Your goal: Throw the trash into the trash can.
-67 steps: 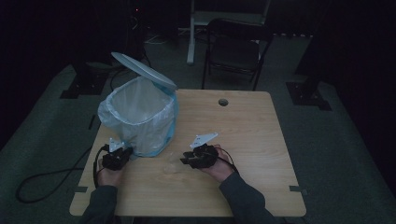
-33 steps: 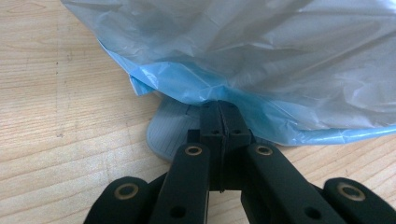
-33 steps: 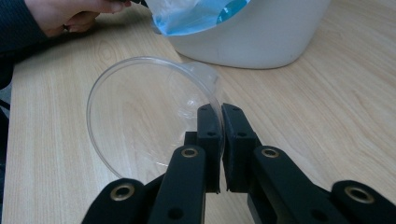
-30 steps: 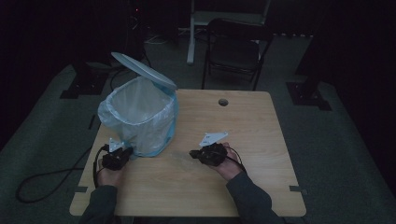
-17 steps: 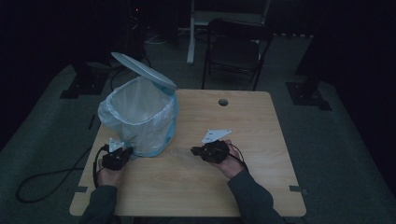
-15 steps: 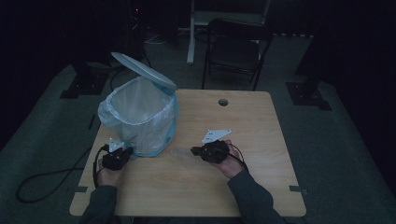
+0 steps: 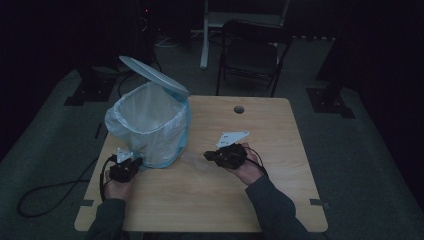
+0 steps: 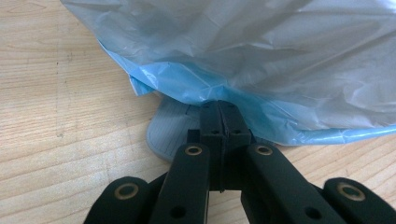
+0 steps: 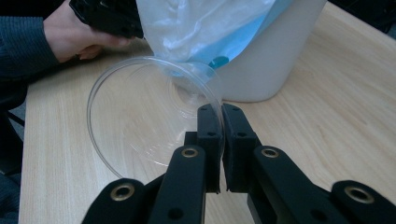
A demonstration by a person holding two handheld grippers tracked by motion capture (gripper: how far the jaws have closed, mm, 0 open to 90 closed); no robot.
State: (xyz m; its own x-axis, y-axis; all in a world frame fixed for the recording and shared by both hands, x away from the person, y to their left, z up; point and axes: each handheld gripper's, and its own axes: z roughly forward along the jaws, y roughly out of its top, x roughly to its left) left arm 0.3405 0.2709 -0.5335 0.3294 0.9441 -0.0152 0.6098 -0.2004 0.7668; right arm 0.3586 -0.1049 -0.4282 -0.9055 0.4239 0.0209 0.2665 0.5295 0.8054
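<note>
1. Left claw point(image 7: 131, 162) clenched, jaws pressed flat together, tips resting on the grey pedal point(image 8: 173, 128) at the foot of the bin point(image 7: 150, 131).
2. Pedal lying flat on the desk point(image 7: 270, 130), poking out from under the blue bag point(image 8: 243, 60); whether the tips press on it cannot be told.
3. Bin standing on the left half of the desk, near the left edge, lid point(image 7: 152, 75) tipped up and open behind it.
4. Bag lining the bin, folded over the rim and hanging down the outside almost to the desk.
5. Right claw point(image 7: 210, 156) clenched on the rim of a clear bowl point(image 9: 149, 112), thin wall pinched between the two jaws.
6. Bowl see-through, tilted, mouth facing the right claw's camera, far edge close to the bag and the white wall of the bin.
7. In the high view, bowl point(image 7: 192, 161) just a faint shape over the desk between the right claw and the bin; whether it touches the wood cannot be told.
8. Right claw pointing left toward the bin, grey plate point(image 7: 232, 137) on top, hand point(image 7: 245, 170) behind it.
9. Left hand point(image 9: 77, 35) seen from the right gripper view beside the bag, sleeve resting at the desk's near edge.
10. Claws well apart, bin's lower corner between them.
11. Small round hole point(image 7: 239, 109) in the desk near the far edge, well clear of both hands.
12. Dark folding chair point(image 7: 252, 50) standing on the floor beyond the desk.
</note>
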